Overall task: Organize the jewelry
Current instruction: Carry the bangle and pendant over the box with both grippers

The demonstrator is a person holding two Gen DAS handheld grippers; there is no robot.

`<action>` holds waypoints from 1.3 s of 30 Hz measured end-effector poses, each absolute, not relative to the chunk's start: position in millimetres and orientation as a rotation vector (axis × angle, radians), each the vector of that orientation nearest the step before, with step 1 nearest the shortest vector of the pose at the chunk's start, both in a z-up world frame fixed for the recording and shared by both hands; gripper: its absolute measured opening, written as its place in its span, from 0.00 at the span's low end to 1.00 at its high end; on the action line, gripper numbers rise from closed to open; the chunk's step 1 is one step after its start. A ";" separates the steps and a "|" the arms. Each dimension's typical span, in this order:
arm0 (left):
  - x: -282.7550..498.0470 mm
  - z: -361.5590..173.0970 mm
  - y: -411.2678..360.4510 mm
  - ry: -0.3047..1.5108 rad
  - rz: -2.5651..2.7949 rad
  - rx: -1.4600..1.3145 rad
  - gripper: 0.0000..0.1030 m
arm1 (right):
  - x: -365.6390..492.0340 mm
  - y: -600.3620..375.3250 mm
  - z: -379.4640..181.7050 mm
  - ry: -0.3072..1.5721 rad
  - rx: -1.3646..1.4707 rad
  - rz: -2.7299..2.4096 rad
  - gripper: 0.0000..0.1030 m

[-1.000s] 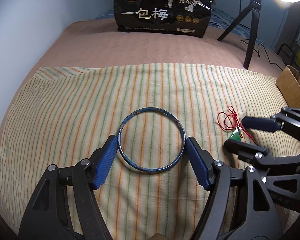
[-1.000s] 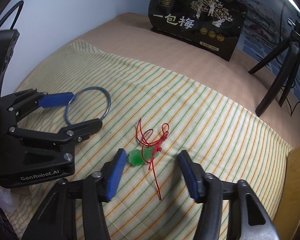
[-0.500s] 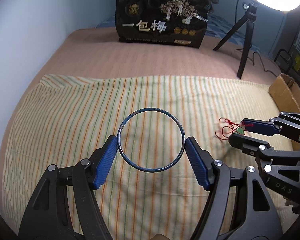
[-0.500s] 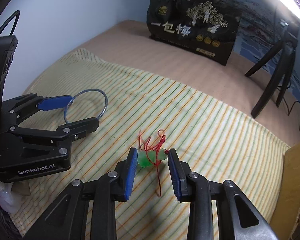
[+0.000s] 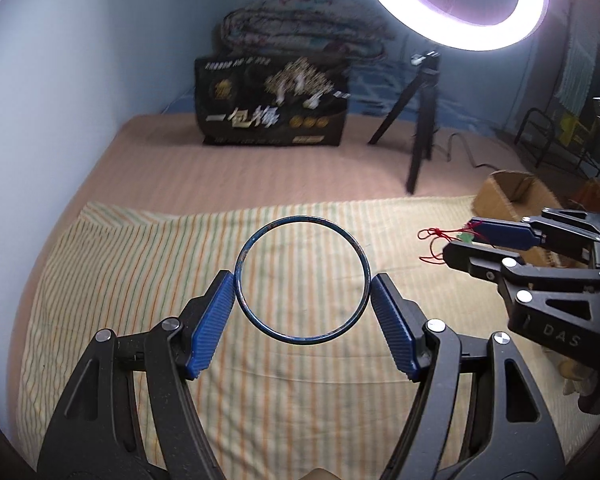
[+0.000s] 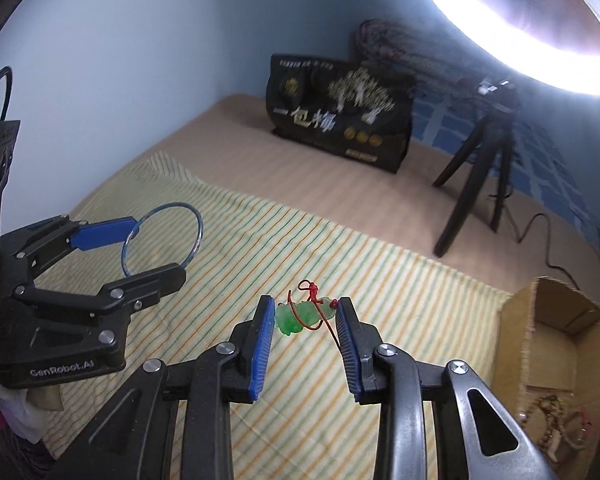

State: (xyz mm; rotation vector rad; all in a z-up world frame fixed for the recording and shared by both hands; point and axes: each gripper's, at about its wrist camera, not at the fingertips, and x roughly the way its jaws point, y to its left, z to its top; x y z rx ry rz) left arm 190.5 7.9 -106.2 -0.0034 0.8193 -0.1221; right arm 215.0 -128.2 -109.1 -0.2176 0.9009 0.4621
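Observation:
A thin blue bangle [image 5: 302, 218] hangs in the air above the striped cloth [image 5: 140, 264], and my left gripper [image 5: 302, 280] is shut on it, one blue pad pressing each side. From the right wrist view the same bangle [image 6: 198, 232] shows in the left gripper [image 6: 158, 245]. My right gripper [image 6: 305, 302] is shut on a green jade pendant [image 6: 296, 318] whose red cord [image 6: 312, 292] loops over it and trails down. In the left wrist view the right gripper [image 5: 460, 237] holds the pendant at the far right.
An open cardboard box [image 6: 516, 336] stands at the right edge of the bed, with beaded jewelry [image 6: 556, 428] in it. A black printed bag [image 5: 272, 108], a tripod [image 5: 420, 128] and a lit ring light [image 5: 452, 4] are at the back.
The right jaws went from open around the pendant to closed on it. Both grippers then rose off the cloth, carrying the bangle and the pendant, and the views tilted up.

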 end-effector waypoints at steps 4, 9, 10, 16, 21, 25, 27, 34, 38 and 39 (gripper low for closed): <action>180.1 -89.6 -8.3 0.780 -0.158 0.008 0.70 | 207.5 -144.2 -93.8 0.877 -0.202 0.439 0.31; 165.6 -71.8 -34.2 0.736 -0.208 0.039 0.70 | 197.1 -166.9 -77.1 0.845 -0.183 0.413 0.31; 163.4 -68.9 -39.2 0.728 -0.218 0.046 0.70 | 195.0 -172.8 -73.2 0.839 -0.178 0.406 0.31; 154.6 -55.7 -66.4 0.697 -0.267 0.058 0.70 | 187.2 -203.5 -59.9 0.818 -0.150 0.369 0.31; 149.6 -45.8 -87.4 0.672 -0.304 0.068 0.70 | 183.1 -228.2 -52.5 0.809 -0.131 0.335 0.31; 147.2 -40.5 -103.6 0.661 -0.332 0.071 0.70 | 181.9 -249.1 -47.5 0.802 -0.112 0.307 0.31; 147.1 -39.7 -111.4 0.659 -0.345 0.072 0.70 | 182.4 -257.6 -46.1 0.799 -0.103 0.296 0.31; 146.2 -40.5 -141.7 0.666 -0.391 0.082 0.70 | 182.7 -287.7 -45.1 0.800 -0.076 0.251 0.31; 147.4 -43.4 -160.9 0.676 -0.421 0.086 0.70 | 184.7 -305.3 -46.6 0.807 -0.057 0.224 0.31; 148.3 -44.4 -165.5 0.680 -0.430 0.084 0.70 | 185.8 -310.0 -47.4 0.810 -0.051 0.218 0.31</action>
